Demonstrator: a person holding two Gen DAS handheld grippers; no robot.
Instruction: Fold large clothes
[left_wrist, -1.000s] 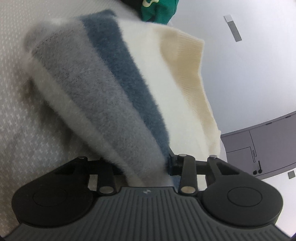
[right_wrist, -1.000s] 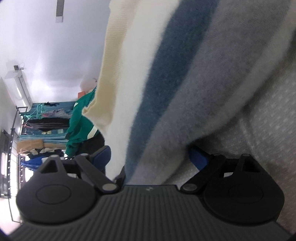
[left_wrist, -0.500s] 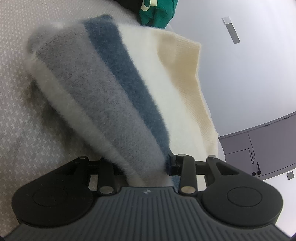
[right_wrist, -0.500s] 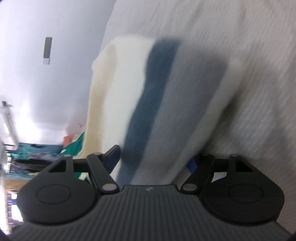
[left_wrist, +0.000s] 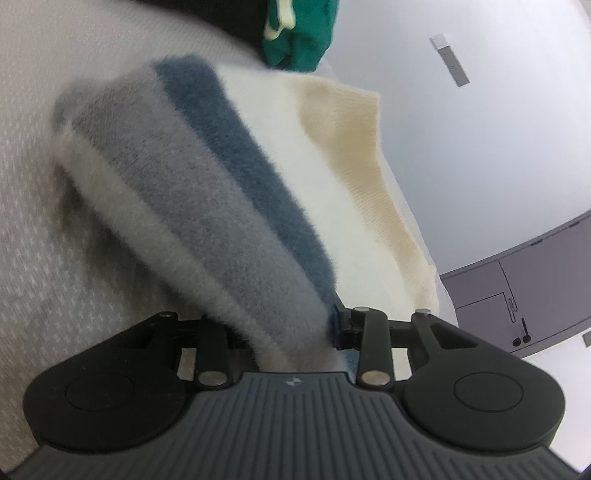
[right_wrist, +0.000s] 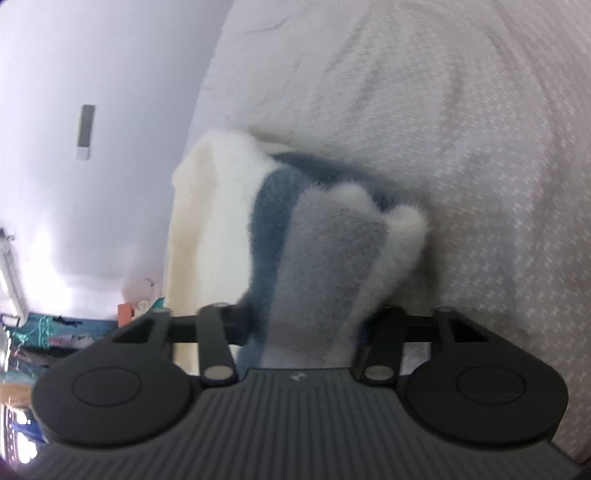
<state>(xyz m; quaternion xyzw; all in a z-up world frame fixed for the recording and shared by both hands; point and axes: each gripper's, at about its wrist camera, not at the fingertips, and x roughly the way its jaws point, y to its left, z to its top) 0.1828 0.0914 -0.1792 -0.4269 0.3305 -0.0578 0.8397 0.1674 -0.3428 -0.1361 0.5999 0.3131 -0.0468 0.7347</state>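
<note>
A fuzzy sweater (left_wrist: 229, 184) striped in grey, blue, white and cream lies bunched on the pale patterned bed cover (left_wrist: 44, 221). My left gripper (left_wrist: 291, 325) is shut on its near end, and the fabric hides the fingertips. In the right wrist view the same sweater (right_wrist: 280, 221) runs up from my right gripper (right_wrist: 306, 317). Those jaws are closing, with a gathered fold of grey and white fabric squeezed between them. The right fingertips are hidden too.
A green garment (left_wrist: 299, 33) lies at the far edge of the bed. Beyond the bed's edge are a pale floor and a grey cabinet (left_wrist: 517, 288). Racks of clothes (right_wrist: 44, 332) stand in the distance. The bed cover (right_wrist: 480, 147) stretches away to the right.
My right gripper has pulled back along the sweater and narrowed its jaws around a fold of it, and more bed cover now shows. The left gripper's hold looks the same.
</note>
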